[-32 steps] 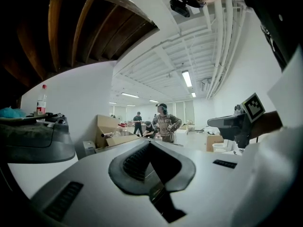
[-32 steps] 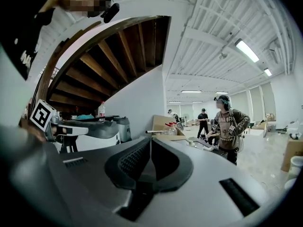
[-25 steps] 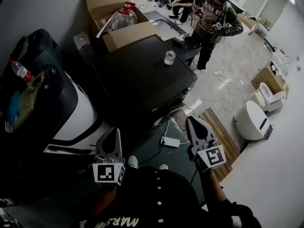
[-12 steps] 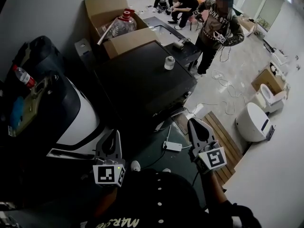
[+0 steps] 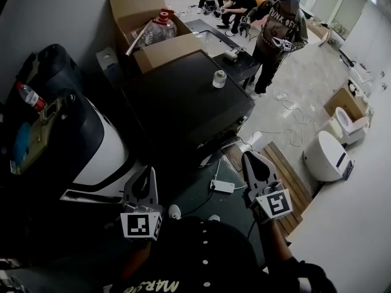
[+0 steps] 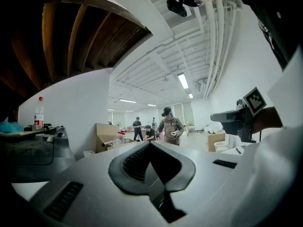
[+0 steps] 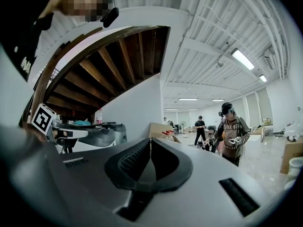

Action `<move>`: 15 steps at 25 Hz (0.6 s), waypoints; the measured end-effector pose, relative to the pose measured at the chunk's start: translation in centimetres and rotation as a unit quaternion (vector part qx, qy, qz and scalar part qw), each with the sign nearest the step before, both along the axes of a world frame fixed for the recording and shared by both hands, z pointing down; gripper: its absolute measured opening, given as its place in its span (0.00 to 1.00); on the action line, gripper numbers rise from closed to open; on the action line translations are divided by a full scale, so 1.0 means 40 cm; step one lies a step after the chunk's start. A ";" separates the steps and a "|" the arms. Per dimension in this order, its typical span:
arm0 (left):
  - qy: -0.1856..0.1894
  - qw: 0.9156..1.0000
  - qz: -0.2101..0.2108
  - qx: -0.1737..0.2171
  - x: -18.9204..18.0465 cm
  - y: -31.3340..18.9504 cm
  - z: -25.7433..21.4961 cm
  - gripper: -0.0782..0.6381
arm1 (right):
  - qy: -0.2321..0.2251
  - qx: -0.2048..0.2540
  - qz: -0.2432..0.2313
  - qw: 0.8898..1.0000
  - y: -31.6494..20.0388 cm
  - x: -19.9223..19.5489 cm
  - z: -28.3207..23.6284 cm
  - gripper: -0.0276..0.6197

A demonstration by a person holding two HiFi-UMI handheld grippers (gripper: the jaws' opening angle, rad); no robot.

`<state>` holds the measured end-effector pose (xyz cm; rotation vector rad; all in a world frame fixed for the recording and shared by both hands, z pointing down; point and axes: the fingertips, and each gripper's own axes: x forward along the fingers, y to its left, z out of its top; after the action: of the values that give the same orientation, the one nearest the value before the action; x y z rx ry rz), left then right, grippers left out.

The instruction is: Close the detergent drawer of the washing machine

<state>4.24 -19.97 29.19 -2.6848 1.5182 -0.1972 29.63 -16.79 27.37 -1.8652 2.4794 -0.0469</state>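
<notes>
The washing machine point(image 5: 101, 145), white-bodied with a dark top, stands at the left of the head view; I cannot make out its detergent drawer. My left gripper point(image 5: 148, 173) hangs low in front of it, apart from it, jaws together and empty. My right gripper point(image 5: 247, 157) is held further right over the floor, also shut on nothing. In the left gripper view the left gripper point(image 6: 150, 143) has its tips meeting, and the right gripper point(image 6: 236, 119) shows at the right. In the right gripper view the right gripper point(image 7: 150, 140) is closed, with the left gripper point(image 7: 71, 132) at the left.
A red-capped bottle point(image 5: 27, 96) and clutter lie on the machine's top. A dark cabinet point(image 5: 183, 102) with a white cup point(image 5: 219, 78) stands ahead, and a cardboard box point(image 5: 146, 23) behind it. A power strip point(image 5: 222, 185) lies on the floor. Toilets point(image 5: 327, 154) stand at the right, a person point(image 5: 278, 29) at the back.
Both grippers have stayed where they were. The head view has shifted slightly, and the standing person at the back has moved a little.
</notes>
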 end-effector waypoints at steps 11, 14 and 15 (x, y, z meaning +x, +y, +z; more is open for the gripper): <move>0.002 1.000 -0.004 -0.002 -0.008 0.000 0.000 0.11 | 0.002 0.000 -0.007 1.000 -0.008 -0.016 0.001 0.09; 0.003 1.000 -0.006 0.000 -0.010 -0.003 -0.001 0.11 | 0.003 0.001 -0.009 1.000 -0.012 -0.019 0.002 0.09; 0.003 1.000 -0.006 0.000 -0.010 -0.004 -0.002 0.11 | 0.004 0.001 -0.010 1.000 -0.014 -0.020 0.002 0.10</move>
<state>3.82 -20.12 29.12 -2.6785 1.5366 -0.1890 28.82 -17.34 27.45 -1.8440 2.5020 -0.0389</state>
